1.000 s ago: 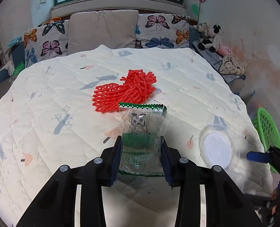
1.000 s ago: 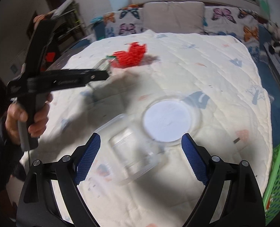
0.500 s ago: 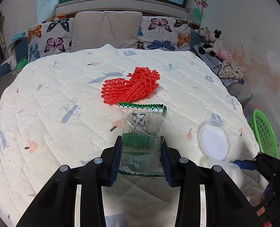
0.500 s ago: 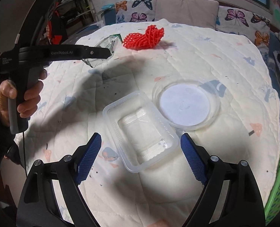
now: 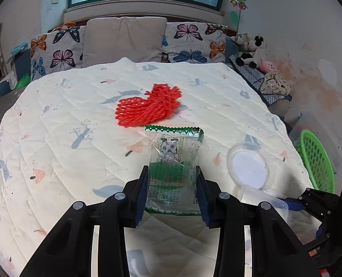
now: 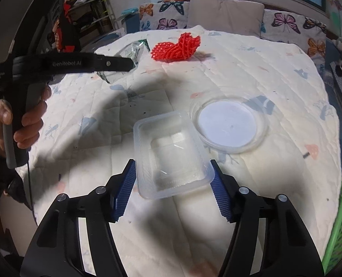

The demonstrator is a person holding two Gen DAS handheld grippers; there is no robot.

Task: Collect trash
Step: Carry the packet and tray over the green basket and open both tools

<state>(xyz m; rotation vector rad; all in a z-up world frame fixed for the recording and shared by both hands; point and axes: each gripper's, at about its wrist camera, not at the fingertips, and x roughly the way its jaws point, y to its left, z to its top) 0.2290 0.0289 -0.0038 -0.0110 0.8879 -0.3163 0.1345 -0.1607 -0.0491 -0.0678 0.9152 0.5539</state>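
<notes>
The left gripper [image 5: 172,192] pinches a clear green-edged wrapper [image 5: 174,161] between its fingers, lifted clear of the bed quilt [image 5: 55,124]. The right gripper [image 6: 172,185] is closing, its fingers [image 6: 124,189] straddling the near end of a clear rectangular tray [image 6: 171,152] that lies between them; contact looks close on both sides. The thin plastic likely flexes, so the squeeze should be gentle and square across the rim before lifting. Beyond the fingertips lie a round clear lid [image 6: 228,125] and, farther off, red foam netting [image 6: 175,48]. A green basket [image 5: 316,159] stands to the right of the bed.
</notes>
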